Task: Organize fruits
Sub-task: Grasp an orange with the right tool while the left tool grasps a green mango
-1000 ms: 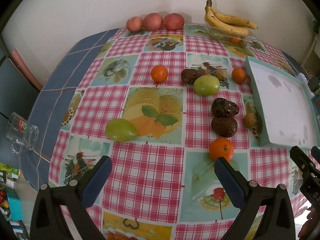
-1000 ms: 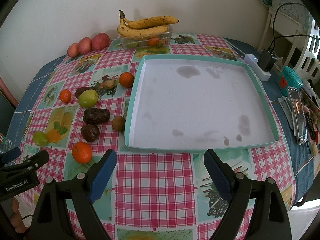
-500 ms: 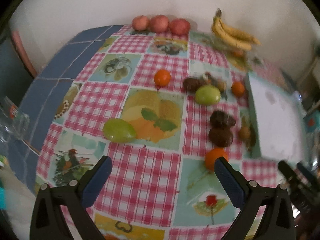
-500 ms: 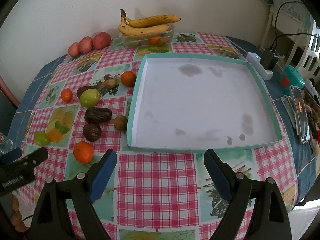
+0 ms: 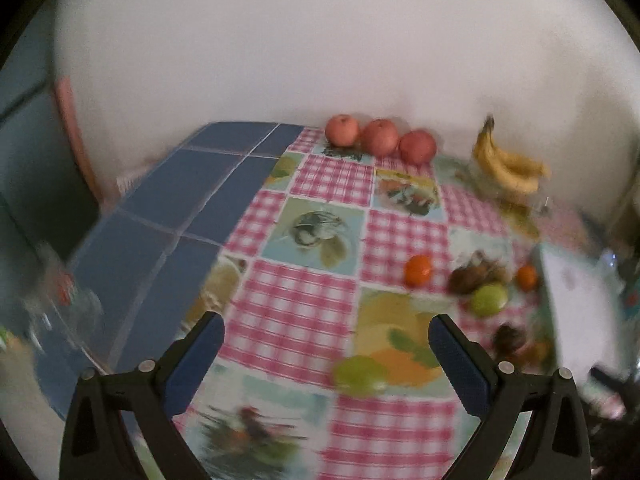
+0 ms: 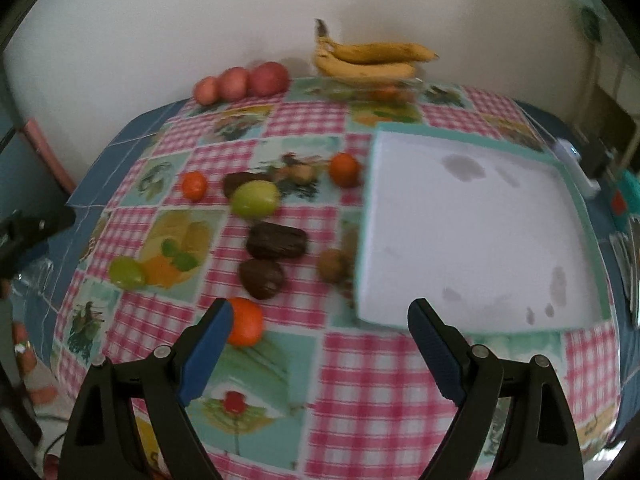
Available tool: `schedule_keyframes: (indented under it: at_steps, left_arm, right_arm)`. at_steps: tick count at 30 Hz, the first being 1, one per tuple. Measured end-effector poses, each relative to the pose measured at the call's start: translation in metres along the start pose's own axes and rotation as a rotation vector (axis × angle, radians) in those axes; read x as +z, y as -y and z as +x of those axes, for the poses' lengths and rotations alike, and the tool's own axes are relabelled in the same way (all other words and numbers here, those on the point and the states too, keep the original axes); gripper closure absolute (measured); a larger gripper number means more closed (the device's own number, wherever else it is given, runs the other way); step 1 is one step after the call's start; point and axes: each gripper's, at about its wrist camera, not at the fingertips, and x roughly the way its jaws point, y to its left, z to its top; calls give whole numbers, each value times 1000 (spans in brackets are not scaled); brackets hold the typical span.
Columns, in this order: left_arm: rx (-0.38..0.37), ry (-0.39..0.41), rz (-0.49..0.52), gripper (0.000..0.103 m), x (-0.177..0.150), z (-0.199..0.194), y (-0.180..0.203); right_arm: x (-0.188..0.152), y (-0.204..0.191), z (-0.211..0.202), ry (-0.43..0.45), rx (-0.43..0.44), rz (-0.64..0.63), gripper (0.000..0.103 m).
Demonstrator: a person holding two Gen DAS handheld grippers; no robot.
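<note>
Fruit lies scattered on a checked tablecloth. In the right wrist view an orange (image 6: 245,321) sits just by my right gripper's left finger, with two dark brown fruits (image 6: 276,241) behind it, a green fruit (image 6: 255,199), a second green fruit (image 6: 126,272) at the left and a small brown fruit (image 6: 333,265) beside the empty teal-rimmed white tray (image 6: 472,224). My right gripper (image 6: 320,344) is open and empty. My left gripper (image 5: 326,354) is open and empty, above the cloth left of the green fruit (image 5: 359,374). The left wrist view is blurred.
Three red apples (image 6: 240,80) and a banana bunch (image 6: 370,58) on a clear box stand along the back wall. Two more oranges (image 6: 194,185) lie mid-table. Chargers and a phone lie at the right edge. The table's blue left edge (image 5: 160,216) drops off.
Both grippers have swung left: the left view now faces the table's left side and wall, the right view now centres on the scattered fruit. Both remain open and empty.
</note>
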Motion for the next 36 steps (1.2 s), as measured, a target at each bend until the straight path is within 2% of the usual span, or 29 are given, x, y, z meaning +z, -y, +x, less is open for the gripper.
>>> schedule_keyframes:
  at_steps: [3, 7, 12, 18, 22, 30, 36]
  left_arm:
    - [-9, -81, 74, 0, 2, 16, -4]
    - [8, -173, 71, 0, -2, 40, -4]
    - [-35, -311, 84, 0, -25, 70, 18]
    - [-39, -461, 32, 0, -37, 104, 31]
    - [14, -551, -3, 1, -45, 125, 33]
    - [66, -549, -96, 1, -46, 132, 40]
    - [39, -535, -111, 1, -46, 125, 39]
  right_arm:
    - [2, -13, 5, -9, 35, -5, 12]
    - [1, -31, 23, -69, 44, -39, 7]
    - [-8, -51, 46, -160, 30, -98, 7]
    - [-21, -72, 76, -267, -7, -177, 7]
    - [-28, -74, 86, -305, -25, -182, 7]
    - [-22, -55, 88, -292, -46, -116, 5]
    - [-20, -46, 94, -280, -68, -74, 0]
